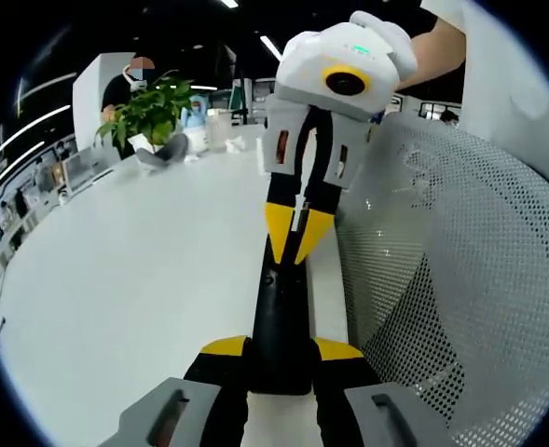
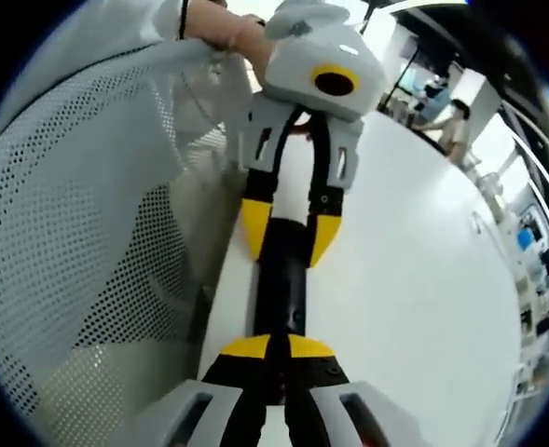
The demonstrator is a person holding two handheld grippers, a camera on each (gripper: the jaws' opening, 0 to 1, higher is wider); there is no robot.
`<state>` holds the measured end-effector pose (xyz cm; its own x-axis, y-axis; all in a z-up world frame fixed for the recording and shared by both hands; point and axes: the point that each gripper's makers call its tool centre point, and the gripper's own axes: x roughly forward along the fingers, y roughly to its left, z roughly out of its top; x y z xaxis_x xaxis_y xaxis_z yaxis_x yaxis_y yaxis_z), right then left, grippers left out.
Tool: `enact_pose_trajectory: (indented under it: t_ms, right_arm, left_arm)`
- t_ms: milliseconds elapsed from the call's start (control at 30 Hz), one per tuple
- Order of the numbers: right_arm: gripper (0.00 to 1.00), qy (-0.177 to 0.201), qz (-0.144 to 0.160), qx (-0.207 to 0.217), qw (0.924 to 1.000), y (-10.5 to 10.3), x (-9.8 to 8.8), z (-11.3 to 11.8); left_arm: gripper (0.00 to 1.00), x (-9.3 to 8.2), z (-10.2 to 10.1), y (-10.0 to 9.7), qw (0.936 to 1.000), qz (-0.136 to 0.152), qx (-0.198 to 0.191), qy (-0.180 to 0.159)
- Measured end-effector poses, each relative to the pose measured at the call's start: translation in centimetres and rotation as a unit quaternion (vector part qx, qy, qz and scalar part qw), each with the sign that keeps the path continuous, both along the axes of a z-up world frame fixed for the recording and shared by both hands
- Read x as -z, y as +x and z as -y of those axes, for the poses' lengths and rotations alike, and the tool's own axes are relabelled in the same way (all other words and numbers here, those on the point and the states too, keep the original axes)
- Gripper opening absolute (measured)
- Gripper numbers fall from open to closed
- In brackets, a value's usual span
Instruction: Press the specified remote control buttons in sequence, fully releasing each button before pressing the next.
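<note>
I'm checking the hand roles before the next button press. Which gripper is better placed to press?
Right. The right gripper has its jaws together, tips over the top face of the remote; the left gripper has its jaws on the remote's sides, likely steadying it.

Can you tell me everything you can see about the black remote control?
The remote control is a long, slim, black bar with a dull, plastic-looking surface. It lies flat on the white table, close to its edge, beside a white mesh chair back. The left gripper clamps one end between its yellow tips. The right gripper has its tips closed together over the other end. Its buttons are too dark to make out.
</note>
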<state>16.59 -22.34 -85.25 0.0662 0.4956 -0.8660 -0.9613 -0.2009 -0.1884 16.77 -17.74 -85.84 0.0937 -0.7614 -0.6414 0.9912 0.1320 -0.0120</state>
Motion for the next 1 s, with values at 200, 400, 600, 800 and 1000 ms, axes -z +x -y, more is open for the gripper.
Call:
enact_pose_trajectory:
  t_ms: [200, 400, 600, 800, 1000]
  right_arm:
    - [0.01, -0.037, -0.031, -0.011, 0.9988, 0.05, 0.08, -0.08]
    - [0.01, -0.062, -0.074, 0.059, 0.9936, 0.23, 0.19, -0.12]
    - [0.0, -0.049, -0.094, 0.152, 0.9825, 0.57, 0.23, -0.22]
    - [0.0, -0.043, -0.025, 0.087, 0.995, 0.33, 0.2, -0.26]
    - [0.0, -0.017, -0.04, 0.094, 0.9946, 0.34, 0.1, -0.23]
  left_arm:
    - [0.25, 0.01, 0.0, 0.0, 1.0, 0.0, 0.0, 0.0]
    - [0.25, 0.01, -0.01, 0.01, 1.0, 0.0, 0.0, -0.001]
    - [0.25, 0.03, 0.0, 0.02, 1.0, 0.0, 0.001, 0.0]
    - [0.25, 0.01, 0.0, 0.02, 1.0, 0.0, 0.001, 0.0]
    - [0.25, 0.03, 0.01, 0.01, 1.0, 0.0, 0.0, 0.0]
